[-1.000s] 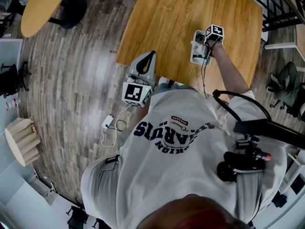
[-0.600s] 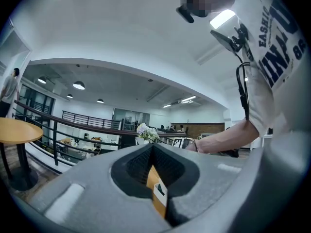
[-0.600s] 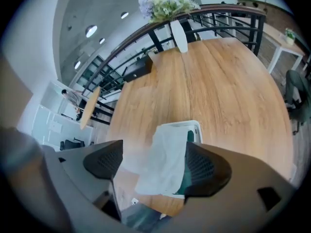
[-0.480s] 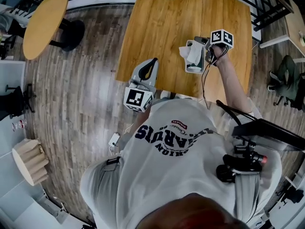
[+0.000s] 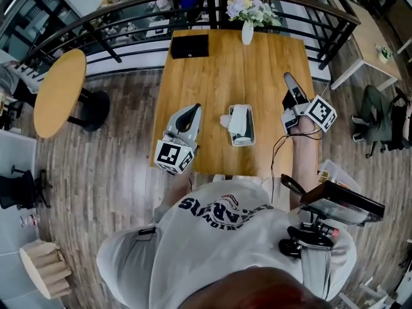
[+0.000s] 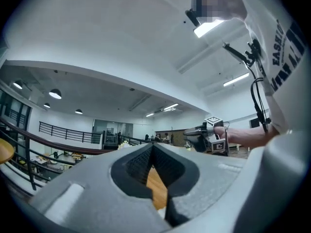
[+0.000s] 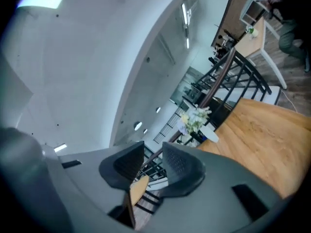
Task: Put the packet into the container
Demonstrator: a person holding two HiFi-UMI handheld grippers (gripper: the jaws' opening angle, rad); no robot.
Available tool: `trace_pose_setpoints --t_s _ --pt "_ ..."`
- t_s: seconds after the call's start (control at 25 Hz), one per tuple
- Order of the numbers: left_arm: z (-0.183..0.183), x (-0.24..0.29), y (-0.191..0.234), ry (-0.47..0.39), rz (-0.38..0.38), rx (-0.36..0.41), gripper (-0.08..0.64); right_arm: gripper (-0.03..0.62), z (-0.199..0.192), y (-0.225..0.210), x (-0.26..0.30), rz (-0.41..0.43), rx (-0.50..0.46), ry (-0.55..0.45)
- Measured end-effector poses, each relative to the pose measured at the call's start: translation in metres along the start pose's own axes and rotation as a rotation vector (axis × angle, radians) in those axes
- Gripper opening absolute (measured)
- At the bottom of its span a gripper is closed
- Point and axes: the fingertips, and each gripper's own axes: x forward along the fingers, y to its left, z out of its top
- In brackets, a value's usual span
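So from the head view we honestly can't tell how much of the packet (image 5: 226,120) is down in the container (image 5: 243,143). A small white bit shows at the left rim and the inside is too tiny to read. Same with the dark slab (image 5: 190,46) at the far end of the table (image 5: 212,76), too small for us to name. The person's right forearm (image 5: 304,166) covers the table's near right corner, and the head (image 5: 257,293) gets cut off at the bottom edge. The left hand is buried under the left gripper (image 5: 194,109). In the right gripper view the flowers (image 7: 195,116) are just a blur, and the table runs off the right edge.
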Motion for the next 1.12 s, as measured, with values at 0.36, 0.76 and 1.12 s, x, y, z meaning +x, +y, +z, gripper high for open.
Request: trace_pose_setpoints --t_s 0.36,0.76,1.12 --pt "0.043 0.041 0.012 -0.099 -0.06 -0.071 -0.003 0.285 0.034 0.045 -0.063 -0.175 -0.871 -0.078" --pt "0.033 0.049 0.023 -0.043 -0.108 -0.064 -0.003 0.56 0.026 0.043 -0.059 -0.349 -1.096 0.016" --pt "0.03 0.029 0.044 -0.035 -0.091 -0.088 -0.003 0.003 -0.001 0.047 -0.083 -0.356 -0.975 0.064"
